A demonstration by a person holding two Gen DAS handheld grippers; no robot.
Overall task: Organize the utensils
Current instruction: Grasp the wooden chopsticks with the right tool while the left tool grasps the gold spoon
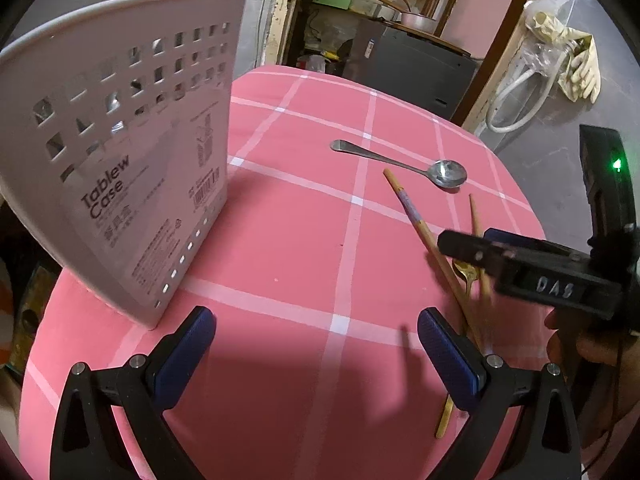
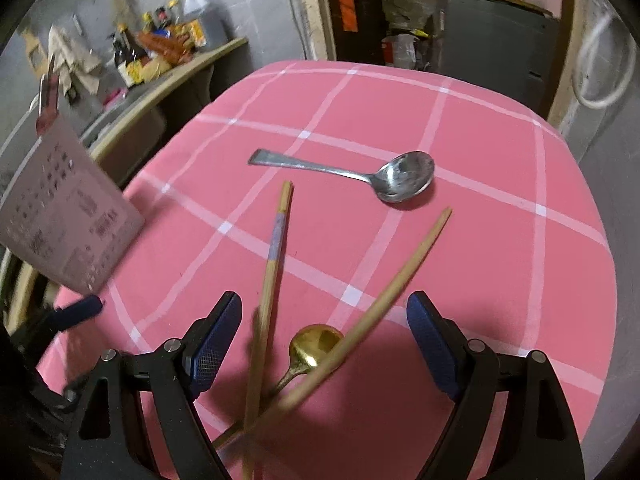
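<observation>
**Caddy up left, four utensils loose on the cloth**

Container first: a grey perforated tableware caddy [image 1: 120, 152] stands upright on the left part of the pink checked tablecloth [image 1: 304, 240], label side w/ "Tablew Case" print facing the left wrist cam. Something metallic shows thru the square holes and a few metal tips poke above the rim, but can't tell what pieces they are. In the right wrist view the caddy [image 2: 68, 216] sits at the far left, blurred.

Loose on the cloth, right half: a steel spoon [image 2: 352, 174], bowl up, handle pointing left, lying alone and apart from the rest. Nearer the cam, a chopstick w/ a patterned band [image 2: 272, 264] and a plain chopstick [image 2: 392, 288] cross each other low in the frame. A gold spoon [image 2: 312, 350] lies under the plain chopstick, bowl away from the cam, handle running back toward the crossing.

Left gripper [image 1: 316, 344]: fingers spread wide, nothing between them, hovering over bare cloth just beside the caddy's near corner, not touching it.

Right gripper [image 2: 324, 340]: also spread wide, gripping nothing. The gold spoon's bowl and both chopstick shafts sit between its blue pads [image 2: 216, 344] in view; can't tell if the pads touch any of them. From the left cam the right gripper [image 1: 480, 248] hangs over the chopsticks and gold spoon [image 1: 466, 276].
</observation>
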